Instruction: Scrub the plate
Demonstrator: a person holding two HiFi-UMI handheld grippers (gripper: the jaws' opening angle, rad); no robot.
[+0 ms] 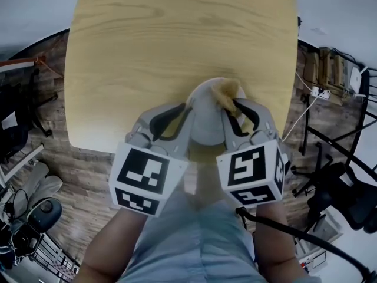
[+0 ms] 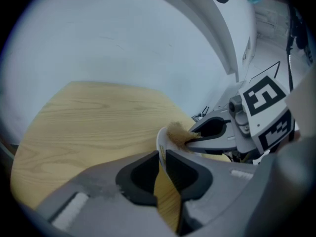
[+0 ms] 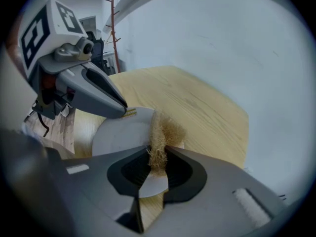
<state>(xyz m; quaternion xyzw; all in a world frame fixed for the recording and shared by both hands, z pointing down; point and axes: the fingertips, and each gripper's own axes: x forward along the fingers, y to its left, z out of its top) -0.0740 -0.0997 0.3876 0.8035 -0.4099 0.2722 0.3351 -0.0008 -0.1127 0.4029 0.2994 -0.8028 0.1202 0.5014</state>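
Note:
A white plate is held on edge above the near side of the yellow wooden table. My left gripper is shut on the plate's rim, which runs thin between the dark pads. My right gripper is shut on a tan fibrous scrubber, and the scrubber rests against the plate's face near its upper edge. The right gripper view also shows the left gripper pinching the plate's far rim. In the left gripper view the scrubber sticks out of the right gripper.
The table's near edge lies just under both grippers, above the person's lap. A black office chair and a cable stand at the right on the wood-look floor. Dark equipment crowds the lower left.

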